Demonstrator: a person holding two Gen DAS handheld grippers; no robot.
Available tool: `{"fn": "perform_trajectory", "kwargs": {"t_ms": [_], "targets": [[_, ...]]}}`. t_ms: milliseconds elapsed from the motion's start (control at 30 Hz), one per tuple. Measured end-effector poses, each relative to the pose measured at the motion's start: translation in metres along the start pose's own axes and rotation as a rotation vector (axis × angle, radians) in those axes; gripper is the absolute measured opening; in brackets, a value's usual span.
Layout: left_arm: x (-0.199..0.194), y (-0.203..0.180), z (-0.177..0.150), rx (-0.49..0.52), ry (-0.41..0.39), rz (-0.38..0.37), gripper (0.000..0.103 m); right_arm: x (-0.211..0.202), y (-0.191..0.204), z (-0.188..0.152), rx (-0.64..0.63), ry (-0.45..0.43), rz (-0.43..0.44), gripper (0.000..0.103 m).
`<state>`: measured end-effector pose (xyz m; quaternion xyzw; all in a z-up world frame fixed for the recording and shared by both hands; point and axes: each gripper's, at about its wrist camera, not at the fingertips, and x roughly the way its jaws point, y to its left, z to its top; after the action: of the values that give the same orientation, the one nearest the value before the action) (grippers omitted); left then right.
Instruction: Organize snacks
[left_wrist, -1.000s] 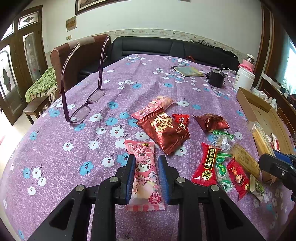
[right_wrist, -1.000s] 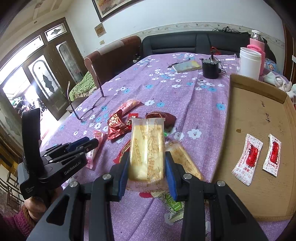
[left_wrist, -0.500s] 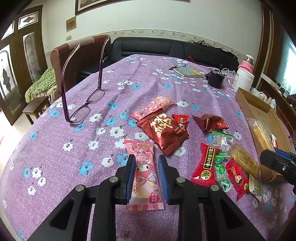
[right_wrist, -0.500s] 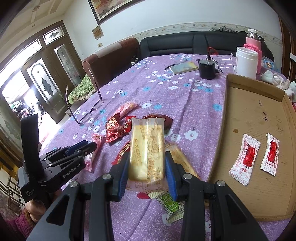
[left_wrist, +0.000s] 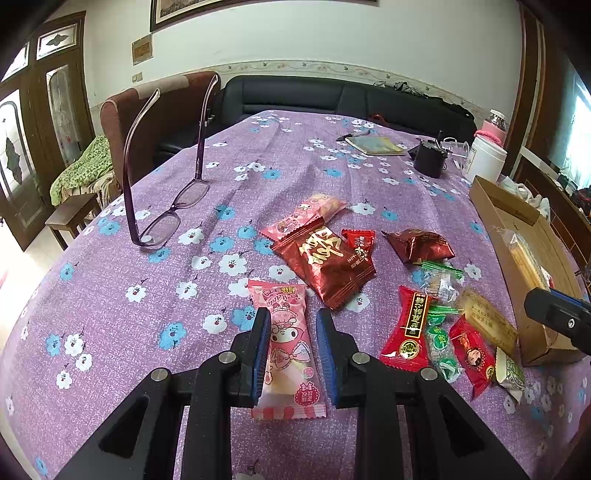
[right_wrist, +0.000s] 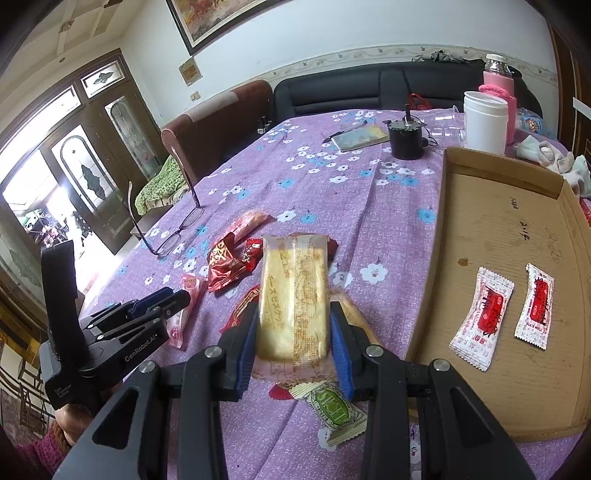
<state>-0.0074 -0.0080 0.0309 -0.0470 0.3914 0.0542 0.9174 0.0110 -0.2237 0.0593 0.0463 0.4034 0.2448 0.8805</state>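
A: Which way does the cardboard tray (right_wrist: 491, 221) lie from the right gripper (right_wrist: 293, 328)?

B: To its right and slightly ahead. Its near-left wall stands just beside the right jaw. The jaws are pinching a yellow biscuit pack (right_wrist: 293, 291) by its long sides, so the pack's long axis runs straight ahead along the fingers, lifted off the desk (right_wrist: 332, 192).

A: So the coming move is a sideways carry?

B: I judge so: rightward over the low wall, then down. The pack's long axis already runs roughly parallel to that wall, so little turning seems needed.

A: What is in the tray?

B: 2 white sachets with red print (right_wrist: 480, 317), lying flat side by side toward its right half. The left half of the floor is bare cardboard.

A: And the left gripper (left_wrist: 291, 350)?

B: Well apart from the tray, so the right one is clearly nearer. Its jaws straddle a pink cartoon-print pack (left_wrist: 286, 343) lying on the desk, long axis along the fingers. The left pad looks to touch the wrapper, with a gap on the right side; not yet pinching, I'd say.

A: The rest of the snacks?

B: Loose on the desk between the 2 grippers: a dark red pack (left_wrist: 325, 262), small red and green ones near the tray's corner. A pair of glasses (left_wrist: 166, 218) sits far left.
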Motion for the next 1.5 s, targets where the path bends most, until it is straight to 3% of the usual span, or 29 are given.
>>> {"fn": "perform_trajectory", "kwargs": {"t_ms": [300, 767, 1133, 1300, 1500], "targets": [[-0.009, -0.010, -0.002, 0.028, -0.024, 0.011, 0.026, -0.007, -0.014, 0.004, 0.038, -0.027, -0.019, 0.035], [-0.043, -0.056, 0.013, 0.100, -0.073, -0.091, 0.026, -0.019, -0.034, 0.011, 0.105, -0.061, -0.023, 0.035], [-0.055, -0.095, 0.026, 0.151, -0.085, -0.155, 0.026, -0.036, -0.074, 0.018, 0.217, -0.109, -0.052, 0.035], [-0.053, -0.069, 0.035, 0.139, -0.027, -0.184, 0.026, -0.034, -0.083, 0.019, 0.248, -0.100, -0.052, 0.035], [-0.029, -0.022, 0.034, 0.125, 0.118, -0.167, 0.026, -0.034, -0.080, 0.020, 0.228, -0.106, -0.051, 0.035]]}}
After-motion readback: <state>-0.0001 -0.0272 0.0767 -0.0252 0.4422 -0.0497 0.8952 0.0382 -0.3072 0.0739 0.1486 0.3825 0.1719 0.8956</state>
